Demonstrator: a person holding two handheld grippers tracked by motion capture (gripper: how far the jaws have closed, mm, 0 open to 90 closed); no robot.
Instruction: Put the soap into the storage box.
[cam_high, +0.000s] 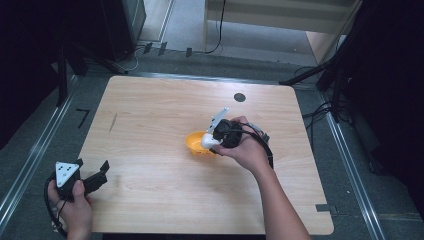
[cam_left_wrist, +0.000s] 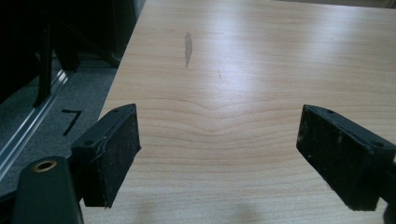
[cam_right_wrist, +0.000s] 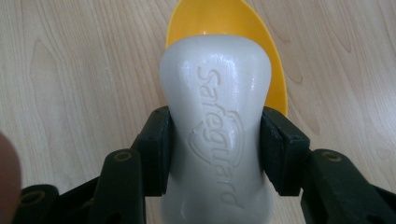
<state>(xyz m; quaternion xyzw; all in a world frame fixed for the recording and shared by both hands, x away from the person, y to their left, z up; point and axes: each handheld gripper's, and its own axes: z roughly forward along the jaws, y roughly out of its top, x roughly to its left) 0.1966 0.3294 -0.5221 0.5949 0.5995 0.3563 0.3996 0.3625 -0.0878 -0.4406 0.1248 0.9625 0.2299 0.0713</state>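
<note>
The right claw (cam_right_wrist: 215, 154) has a white soap bar (cam_right_wrist: 215, 126) pinched across its waist, one pad on each narrow side, w/ the embossed face up toward the camera. In the high view the right claw (cam_high: 212, 141) holds the soap (cam_high: 209, 142) right over the near rim of an orange bowl (cam_high: 196, 142). The left claw (cam_left_wrist: 217, 154) stands wide w/ nothing between the pads, parked low at the table's (cam_left_wrist: 261, 56) near-left corner, well apart from the work.

Risks, as I judge them:
- Soap is smooth and rounded, and the grip is only on the pinched waist. If the pads ease off or the wrist tips, the bar prob slides forward out of the jaws.
- The far end of the soap overlaps the bowl (cam_right_wrist: 275, 70) rim. Can't tell if it touches. Coming down off-centre could knock the rim and tip or shove the bowl, since it's light-looking and nothing steadies it.
- Letting go too high means a bounce out of the bowl.

Direction: the soap's long axis runs straight out along the right claw's jaws, far end pointing away from the hand and into the bowl, back end tucked toward the claw's body. Lettering reads along that same axis.
</note>
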